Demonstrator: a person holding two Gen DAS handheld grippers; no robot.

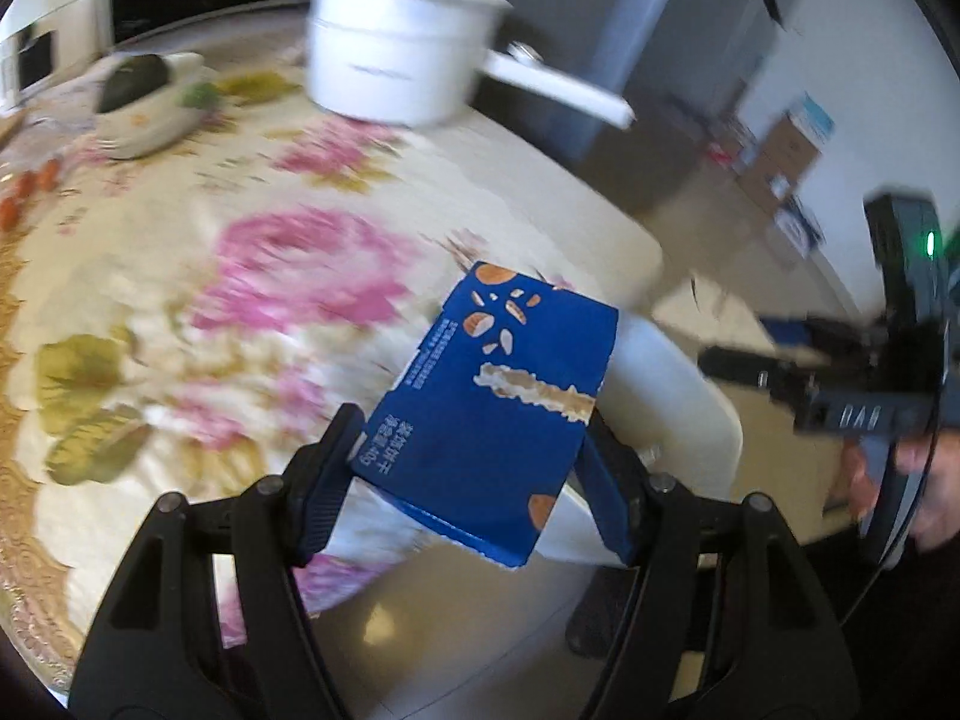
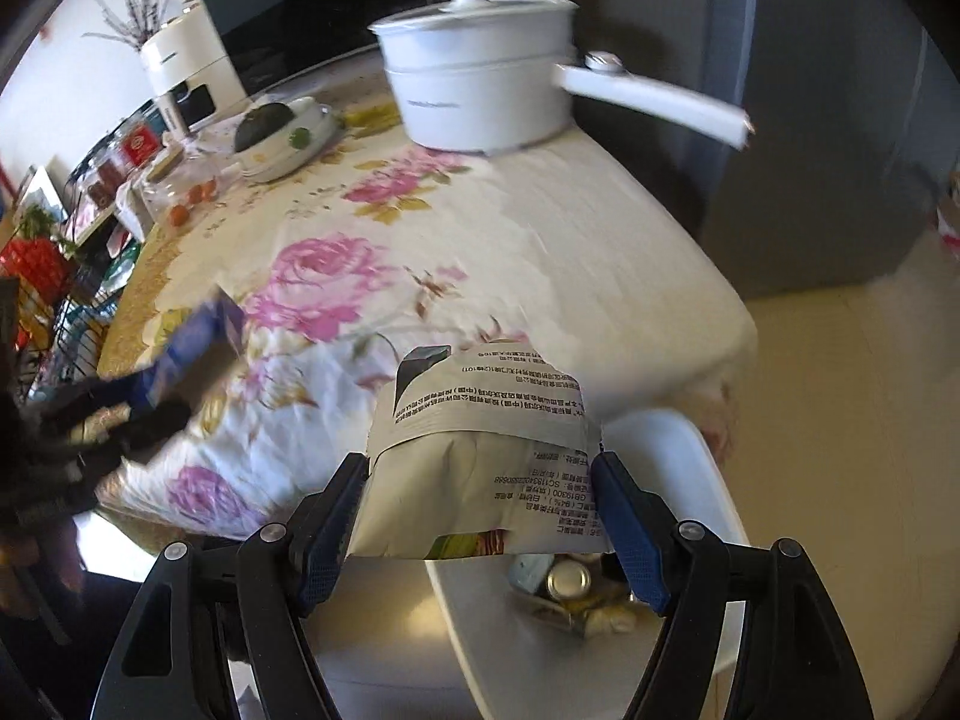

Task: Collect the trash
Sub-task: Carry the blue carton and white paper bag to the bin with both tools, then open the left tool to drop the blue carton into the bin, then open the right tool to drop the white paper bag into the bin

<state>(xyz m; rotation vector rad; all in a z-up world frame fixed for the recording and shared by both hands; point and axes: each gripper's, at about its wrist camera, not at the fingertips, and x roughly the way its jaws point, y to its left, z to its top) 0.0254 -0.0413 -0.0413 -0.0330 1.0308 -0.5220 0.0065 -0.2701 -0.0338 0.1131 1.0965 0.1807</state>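
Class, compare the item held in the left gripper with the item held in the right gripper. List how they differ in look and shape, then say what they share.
1. The blue box is deep blue with snack pictures; the pale bag is off-white with black printed text.
2. The blue box is a stiff carton with flat faces and sharp edges; the pale bag is soft and creased.

Shared: each is clamped between its gripper's pads, the left gripper and the right gripper, at the table's edge.

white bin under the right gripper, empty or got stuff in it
Not empty: the white bin holds a can and other scraps, seen below the held packet.
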